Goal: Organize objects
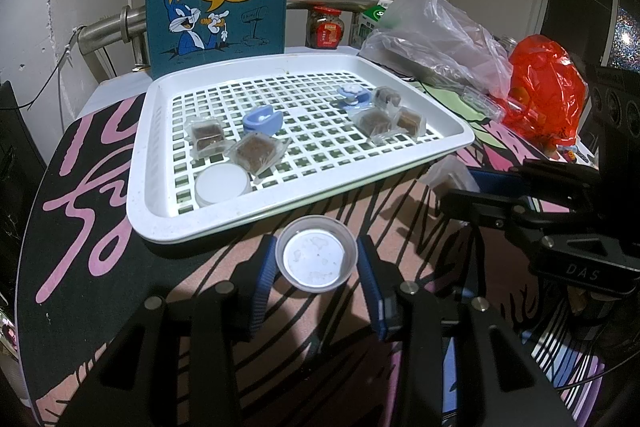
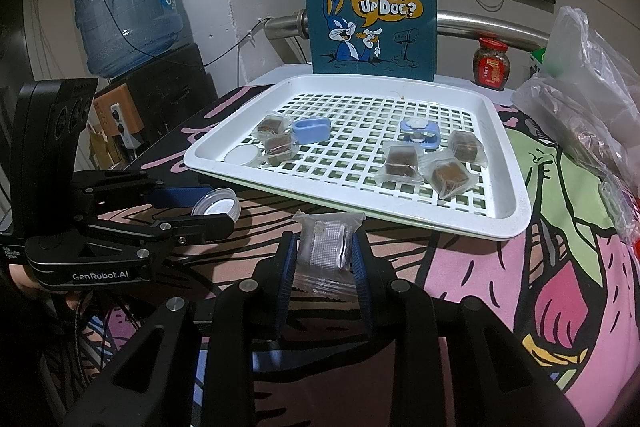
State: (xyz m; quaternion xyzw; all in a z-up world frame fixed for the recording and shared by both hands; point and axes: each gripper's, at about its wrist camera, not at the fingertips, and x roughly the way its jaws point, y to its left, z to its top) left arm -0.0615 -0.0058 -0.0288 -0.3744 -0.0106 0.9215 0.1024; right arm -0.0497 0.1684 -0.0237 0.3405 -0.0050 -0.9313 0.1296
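Lid [image 1: 317,253] between left tongs [image 1: 318,269].

My right tool [image 2: 324,263] grips a clear wrapped packet [image 2: 325,245] low in the middle of the frame, its blue pads pressed on both sides. At lower left my left tool [image 2: 216,207] holds a small plastic cup [image 2: 218,205]. Beyond them the white slotted tray [image 2: 516,203] lies on the tabletop [image 2: 560,267], bearing wrapped brown cubes [image 2: 402,163] and two blue clips [image 2: 311,130].
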